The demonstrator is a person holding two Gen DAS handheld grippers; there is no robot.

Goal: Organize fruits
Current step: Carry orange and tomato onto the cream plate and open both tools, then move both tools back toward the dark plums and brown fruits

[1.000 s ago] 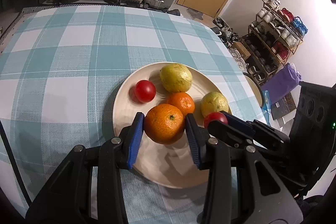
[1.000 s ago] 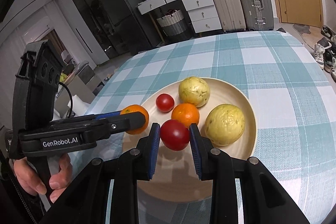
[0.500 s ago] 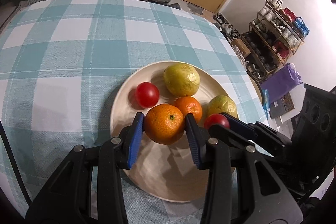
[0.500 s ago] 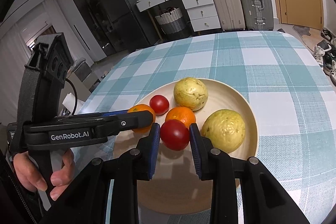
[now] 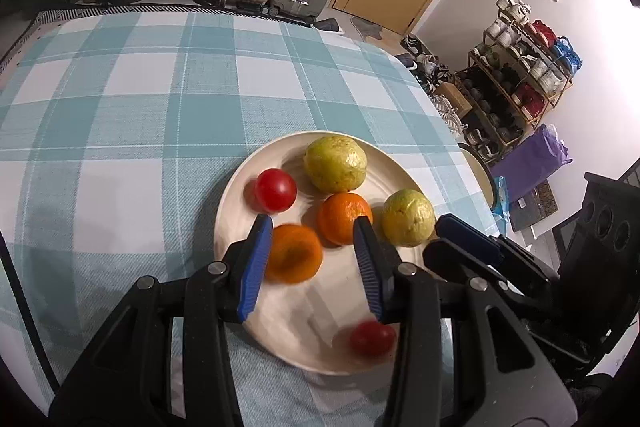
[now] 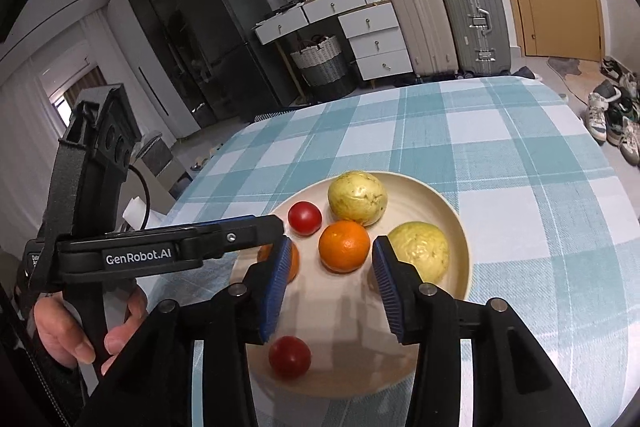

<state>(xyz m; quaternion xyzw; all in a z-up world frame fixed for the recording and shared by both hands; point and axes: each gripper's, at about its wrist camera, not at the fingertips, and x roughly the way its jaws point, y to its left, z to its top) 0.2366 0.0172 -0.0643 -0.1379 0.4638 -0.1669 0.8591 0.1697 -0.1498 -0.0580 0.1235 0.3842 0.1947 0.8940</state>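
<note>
Tomato [image 6: 289, 356] seemingly below right hand-held gripper [image 6: 330, 277]

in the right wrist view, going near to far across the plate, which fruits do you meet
near red tomato → orange → far red tomato → far yellow-green fruit

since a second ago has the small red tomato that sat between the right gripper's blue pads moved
Yes. The small red tomato has dropped out of the right gripper, whose jaws have just been opening, and now lies nearer the cream plate's near rim.
</note>
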